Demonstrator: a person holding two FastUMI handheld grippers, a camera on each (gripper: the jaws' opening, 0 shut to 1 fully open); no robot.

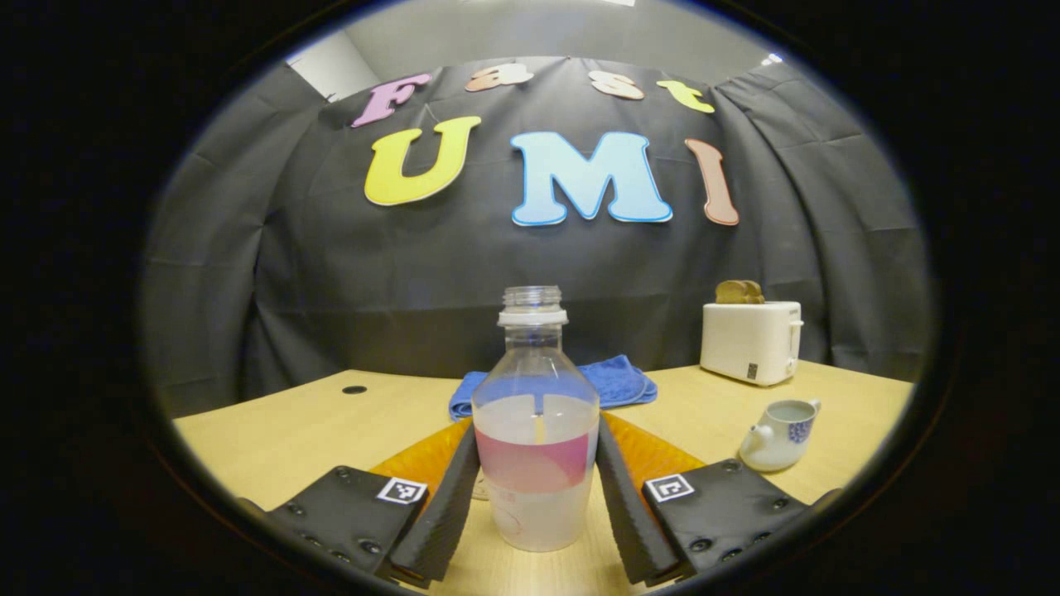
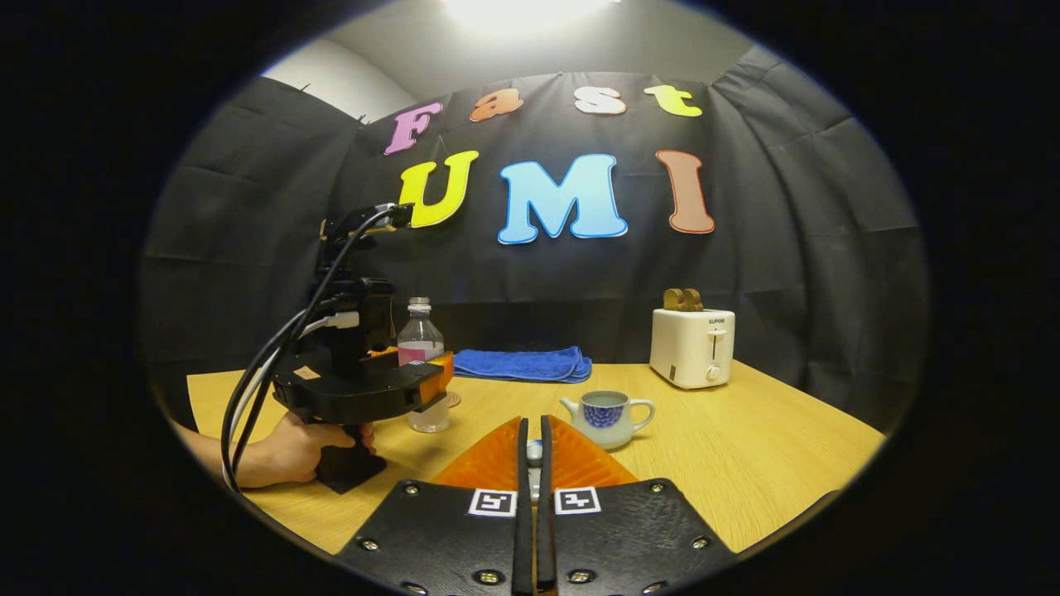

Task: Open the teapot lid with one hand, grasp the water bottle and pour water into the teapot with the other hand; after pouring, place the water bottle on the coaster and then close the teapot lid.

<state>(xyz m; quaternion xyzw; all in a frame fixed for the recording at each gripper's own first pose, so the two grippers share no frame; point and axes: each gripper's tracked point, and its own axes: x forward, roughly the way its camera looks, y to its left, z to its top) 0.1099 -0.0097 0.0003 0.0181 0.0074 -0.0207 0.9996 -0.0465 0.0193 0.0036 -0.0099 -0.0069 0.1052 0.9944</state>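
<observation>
Two grippers are at work on the table (image 1: 273, 430). In the right gripper view, far left, a hand (image 2: 286, 451) holds the left gripper (image 2: 435, 389) beside the bottle (image 2: 421, 348). The left gripper view shows its fingers (image 1: 447, 505) spread on either side of the bottle (image 1: 537, 430), close to its sides; contact is unclear. The capless bottle stands upright, about half full of cloudy liquid. Farther right, the lidless teapot (image 2: 607, 416) sits with water inside. The right gripper (image 2: 534, 451) is nearly closed on a small pale thing, seemingly the lid (image 2: 535, 452).
</observation>
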